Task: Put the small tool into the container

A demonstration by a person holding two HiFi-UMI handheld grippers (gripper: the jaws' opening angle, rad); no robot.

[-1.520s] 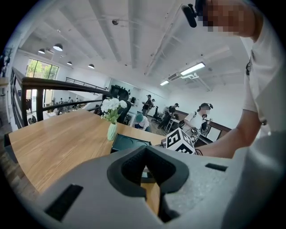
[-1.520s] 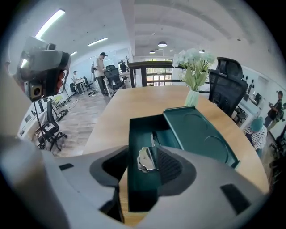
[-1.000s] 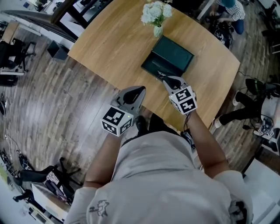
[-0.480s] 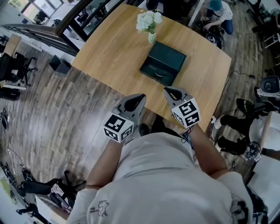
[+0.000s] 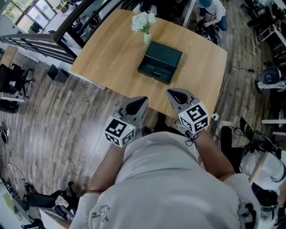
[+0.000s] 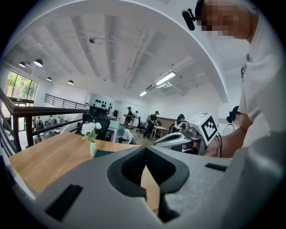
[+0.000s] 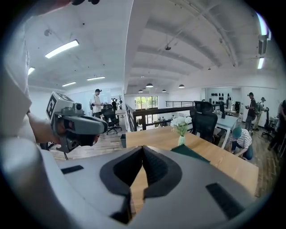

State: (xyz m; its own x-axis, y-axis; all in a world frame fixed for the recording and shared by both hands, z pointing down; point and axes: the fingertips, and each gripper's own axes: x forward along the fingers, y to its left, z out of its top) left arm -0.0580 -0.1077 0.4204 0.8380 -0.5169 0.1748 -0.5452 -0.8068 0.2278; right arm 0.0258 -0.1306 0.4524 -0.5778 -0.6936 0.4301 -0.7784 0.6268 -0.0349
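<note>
The dark green container (image 5: 159, 68) lies with its lid down on the wooden table (image 5: 111, 53), a small clasp on its near side. It shows as a dark sliver beside the vase in the left gripper view (image 6: 105, 153) and in the right gripper view (image 7: 191, 152). No small tool is in sight. My left gripper (image 5: 142, 99) and right gripper (image 5: 171, 93) hover side by side over the table's near edge, well short of the container. Both are shut and empty: the left gripper's (image 6: 146, 154) and the right gripper's (image 7: 143, 150) jaws meet at their tips.
A vase of white flowers (image 5: 143, 24) stands just behind the container. A person (image 5: 211, 10) crouches past the table's far right corner. Office chairs, a railing and cables lie around the table on the plank floor (image 5: 53, 116).
My right gripper has drawn back from the container's front edge to the table's near edge. The view has pulled away from the table. The left gripper has hardly moved.
</note>
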